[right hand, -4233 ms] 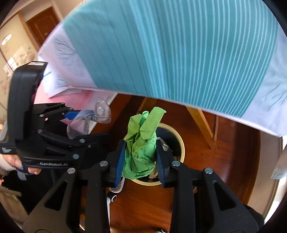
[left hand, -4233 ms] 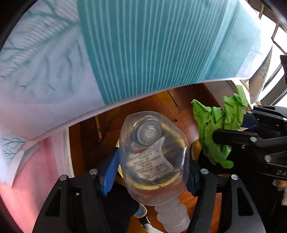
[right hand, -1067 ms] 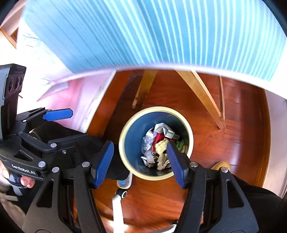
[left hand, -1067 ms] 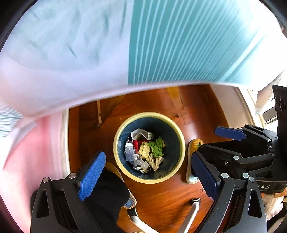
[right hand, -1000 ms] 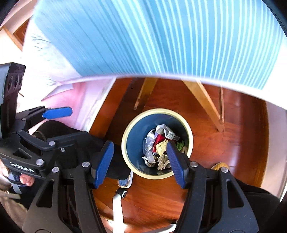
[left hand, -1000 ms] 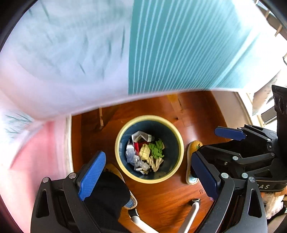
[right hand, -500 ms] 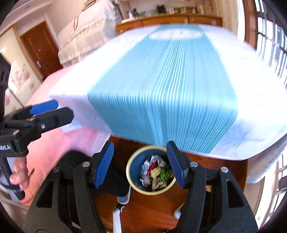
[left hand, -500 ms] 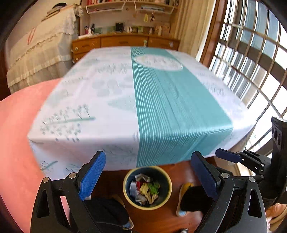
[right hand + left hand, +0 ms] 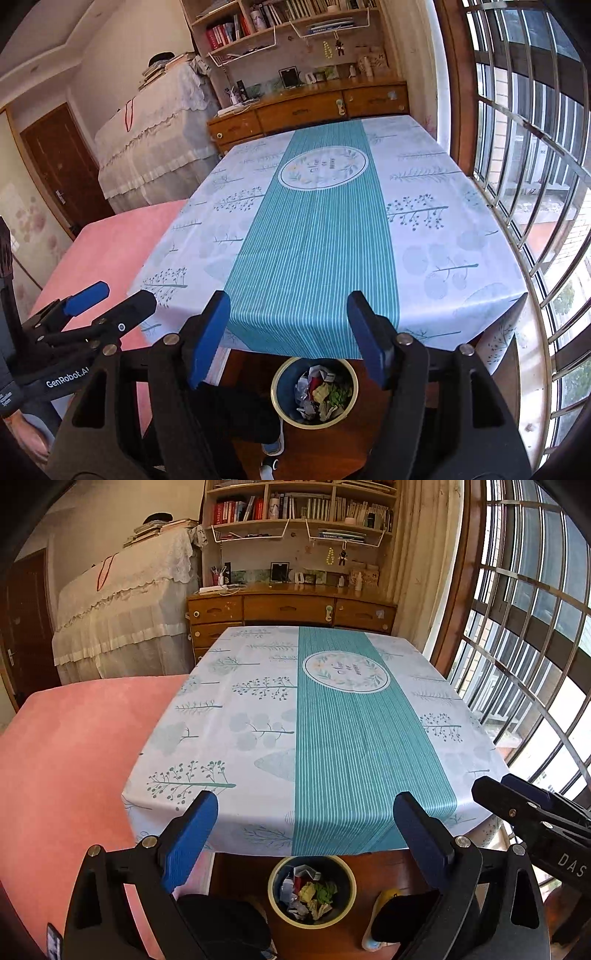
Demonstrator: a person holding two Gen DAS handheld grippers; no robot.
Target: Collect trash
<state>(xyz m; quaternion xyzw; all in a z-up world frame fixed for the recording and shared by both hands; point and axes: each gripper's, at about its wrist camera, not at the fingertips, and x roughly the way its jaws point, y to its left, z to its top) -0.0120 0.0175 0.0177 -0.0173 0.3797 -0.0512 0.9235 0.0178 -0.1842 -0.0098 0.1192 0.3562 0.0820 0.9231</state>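
A round bin with a yellow rim (image 9: 270, 886) (image 9: 274, 391) stands on the wooden floor under the near edge of the table. Crumpled trash (image 9: 310, 890) (image 9: 321, 393) lies in it: clear plastic, paper, a green wad. My left gripper (image 9: 303, 805) hangs high above the bin, open, with nothing between its blue pads (image 9: 192, 834). My right gripper (image 9: 289, 301) is beside it at about the same height; its jaws are opening and hold nothing. Each gripper shows at the edge of the other's view, the right gripper (image 9: 517, 801) and the left gripper (image 9: 107, 295).
The table (image 9: 258, 716) wears a white and teal striped cloth. A pink surface (image 9: 66, 757) lies to its left, barred windows (image 9: 535, 646) to its right, a wooden dresser (image 9: 288, 609) behind. A person's dark trouser legs (image 9: 221, 919) and a yellow slipper (image 9: 384, 895) flank the bin.
Both grippers have risen from below the tablecloth's edge to above the table. The tabletop has come into view and the bin has shrunk low in the picture. The bottle and green wad held earlier are gone from the jaws.
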